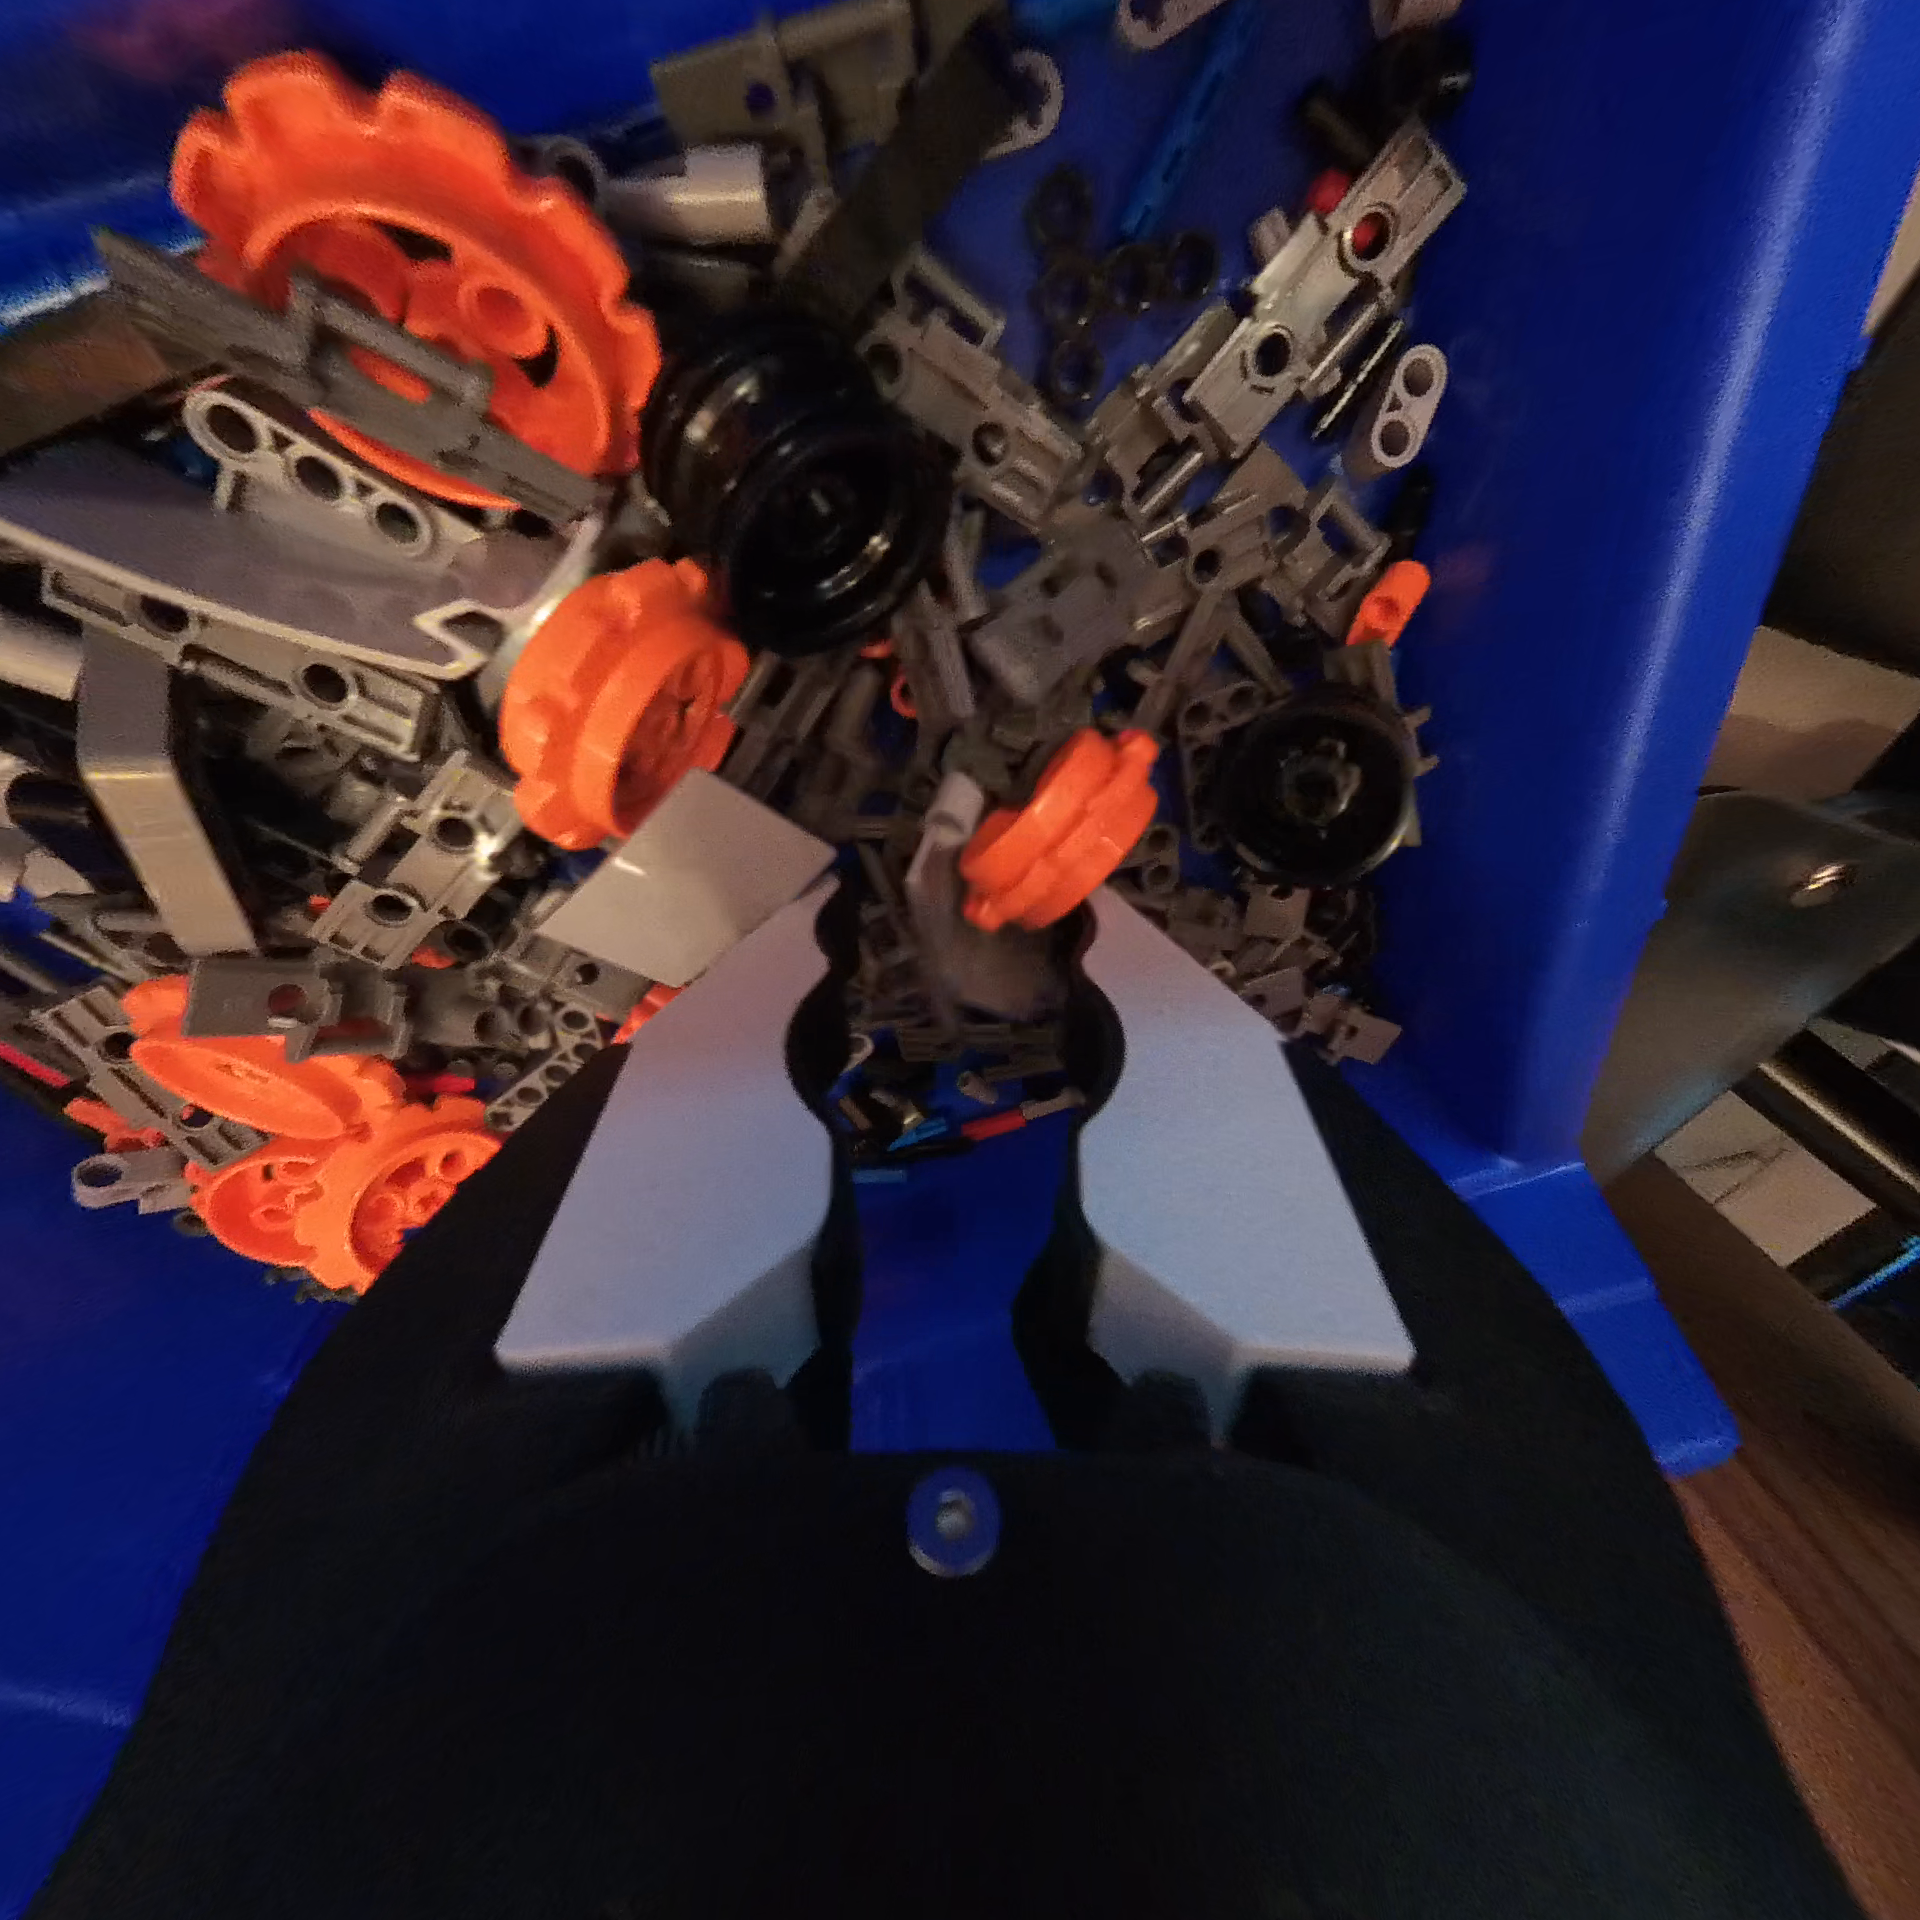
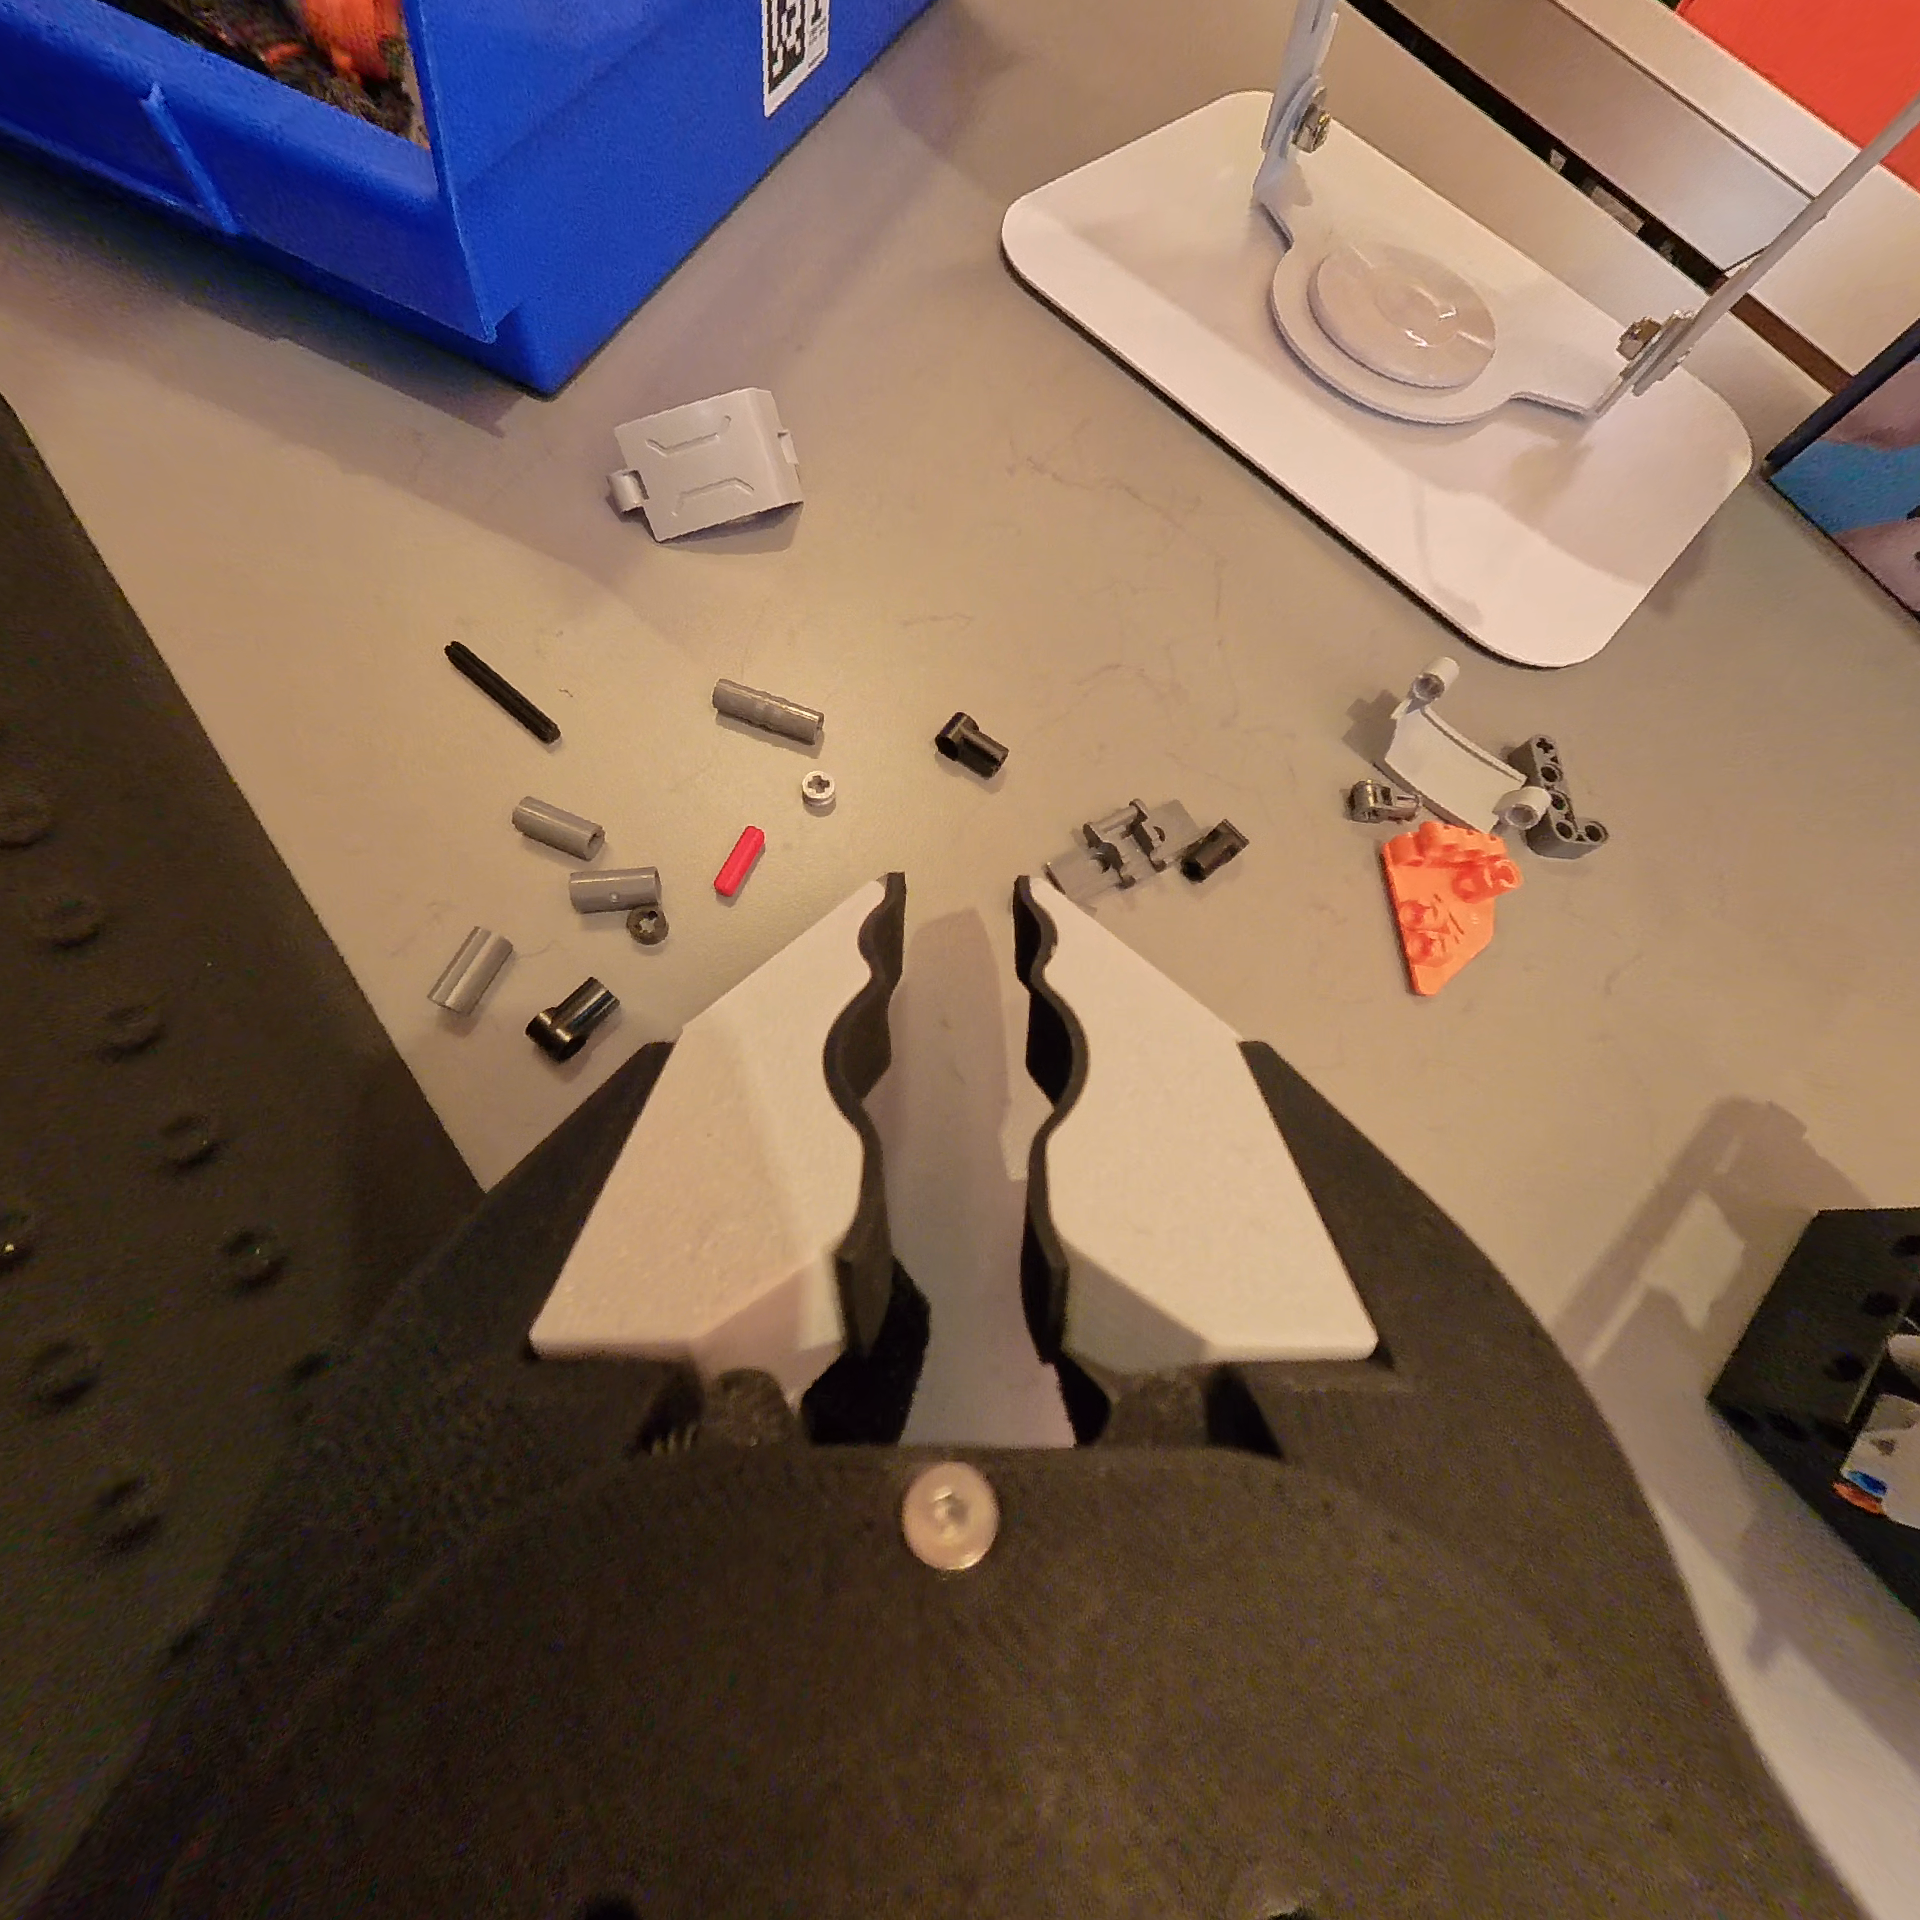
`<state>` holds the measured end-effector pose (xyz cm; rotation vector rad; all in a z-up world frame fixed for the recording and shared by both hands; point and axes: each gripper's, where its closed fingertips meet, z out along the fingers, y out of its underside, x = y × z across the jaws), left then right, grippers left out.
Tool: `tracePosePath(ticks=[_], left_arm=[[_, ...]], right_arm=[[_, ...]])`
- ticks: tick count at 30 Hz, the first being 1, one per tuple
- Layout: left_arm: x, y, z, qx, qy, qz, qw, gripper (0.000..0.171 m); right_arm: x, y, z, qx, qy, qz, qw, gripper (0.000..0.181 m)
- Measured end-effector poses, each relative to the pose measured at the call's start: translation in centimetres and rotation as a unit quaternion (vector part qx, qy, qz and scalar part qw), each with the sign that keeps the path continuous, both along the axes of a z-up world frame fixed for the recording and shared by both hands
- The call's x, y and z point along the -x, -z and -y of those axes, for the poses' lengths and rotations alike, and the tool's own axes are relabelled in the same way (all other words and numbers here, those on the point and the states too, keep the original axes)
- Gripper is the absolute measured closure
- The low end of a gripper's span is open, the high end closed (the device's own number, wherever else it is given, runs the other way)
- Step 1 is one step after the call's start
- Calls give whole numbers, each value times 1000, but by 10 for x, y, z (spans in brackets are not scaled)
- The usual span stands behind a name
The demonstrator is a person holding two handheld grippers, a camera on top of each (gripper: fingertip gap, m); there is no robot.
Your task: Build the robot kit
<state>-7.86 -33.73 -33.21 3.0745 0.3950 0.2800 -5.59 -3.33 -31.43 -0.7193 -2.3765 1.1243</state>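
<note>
**Tight in the bin, roomy on the table**

Left gripper (image 1: 961, 904): spread, down inside the blue bin (image 1: 1558, 520), nothing clearly pinched. Left of the tips, a tangled pile (image 1: 312, 675) of grey beams and a big orange gear (image 1: 623, 707). Between the tips, a small grey piece (image 1: 951, 831); touching or just beside the right tip, an orange wheel (image 1: 1060, 826). Further right, a black wheel (image 1: 1320, 790), then the bin wall close by.

Likely trouble here: interlocked parts, so a pinch could drag neighbours up too or slip off the rounded wheel; picture blurred, so exact contact cannot be told. Little sideways room to the right against the wall; free room only up and back.

Right gripper (image 2: 958, 894): slightly parted, empty, hovering over the grey table (image 2: 935, 571). Ahead to the left, a red pin (image 2: 740, 860) among loose sleeves; just right of the tips, a grey link (image 2: 1117, 847); further right, an orange plate (image 2: 1444, 904). Far ahead right, a white stand (image 2: 1403, 520); near right, a black block (image 2: 1818, 1340).

Likely trouble: small round parts, prone to rolling if nudged. Bare surface straight ahead; stand and block bounding the right side.
</note>
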Motion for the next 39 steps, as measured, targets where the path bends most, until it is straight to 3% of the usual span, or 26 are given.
tracePosePath(ticks=[6,15,17,19,23,27,29,34,39], left_arm=[[20,-16,-4,-56,-26,17,998,168],[64,-36,-2,-83,-48,-23,995,168],[72,-38,-2,-92,-56,-35,994,166],[79,-46,-17,-144,-76,-53,985,140],[83,-59,-19,-164,-82,-74,980,131],[53,-58,-8,-140,-32,-17,989,139],[44,-51,8,-88,-3,-18,996,141],[-2,-33,43,22,9,93,995,153],[-3,-15,61,83,16,85,993,157]], right_arm=[[0,1,0,-1,-1,2,1000,163],[0,1,0,-2,0,2,1000,163],[0,1,0,-2,0,3,1000,163],[0,1,0,-2,0,3,1000,163],[0,2,0,-3,1,4,1000,163],[0,2,0,-3,1,6,1000,163],[1,2,0,-3,1,6,1000,163],[1,2,0,-2,1,5,1000,163],[1,1,0,-1,1,2,1000,163]])
